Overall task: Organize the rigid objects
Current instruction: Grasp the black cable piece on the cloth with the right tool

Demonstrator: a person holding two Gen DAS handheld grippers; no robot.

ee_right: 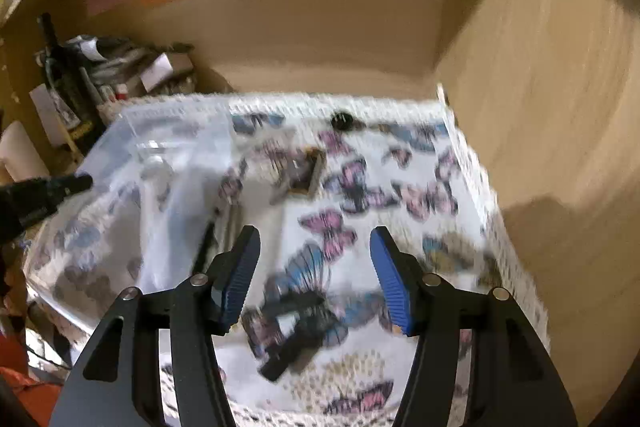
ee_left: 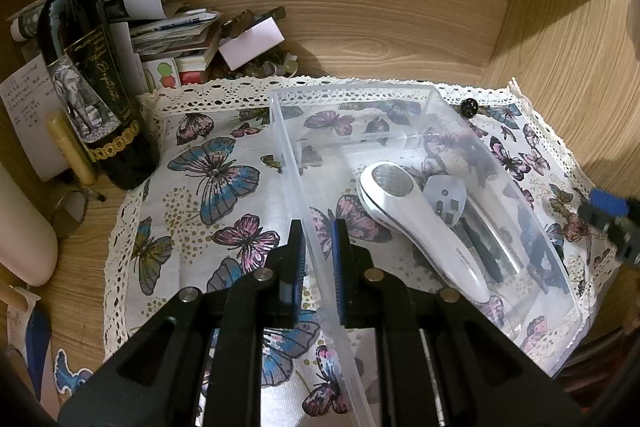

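Clear plastic bin's (ee_left: 316,227) wall sits, seemingly pinched, within left hand-held gripper (ee_left: 318,227).

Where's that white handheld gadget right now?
In the left wrist view, the white handheld device lies inside the clear plastic bin, right of centre, beside a pale round part.
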